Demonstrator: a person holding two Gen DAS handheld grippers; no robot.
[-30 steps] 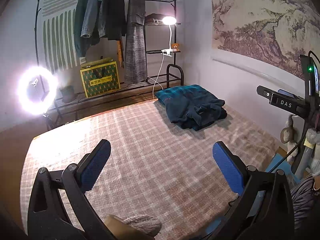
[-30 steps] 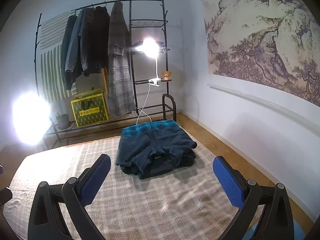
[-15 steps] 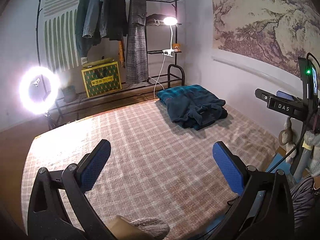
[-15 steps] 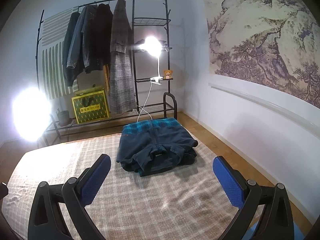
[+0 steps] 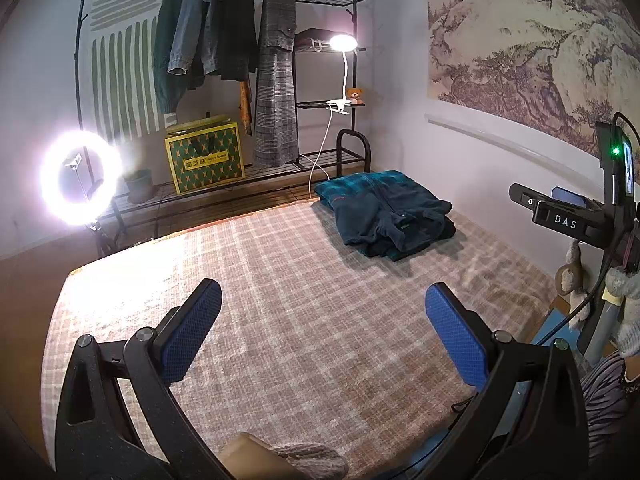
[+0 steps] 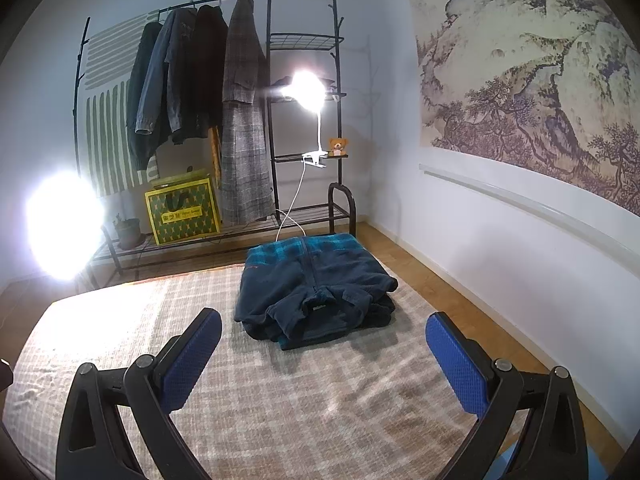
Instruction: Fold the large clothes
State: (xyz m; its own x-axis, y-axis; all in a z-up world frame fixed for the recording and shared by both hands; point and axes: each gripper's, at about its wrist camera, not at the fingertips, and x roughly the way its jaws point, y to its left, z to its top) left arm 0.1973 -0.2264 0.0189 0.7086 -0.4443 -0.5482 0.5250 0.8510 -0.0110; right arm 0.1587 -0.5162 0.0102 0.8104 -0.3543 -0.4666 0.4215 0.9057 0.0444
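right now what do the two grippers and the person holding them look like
Both the left gripper and the right gripper have black plastic arms with silver pivot screws and blue, textured, rectangular pads on the fingers. In the left wrist view the right unit carries a black block marked DAS, a green light and black cables. The person wears a knitted grey glove and a striped sleeve.

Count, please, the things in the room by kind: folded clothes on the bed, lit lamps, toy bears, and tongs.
Folded garment: 1
Lit lamps, the ring light and the clip lamp: 2
Toy bear: 1
Tongs, left and right, both open: 2
Total: 6
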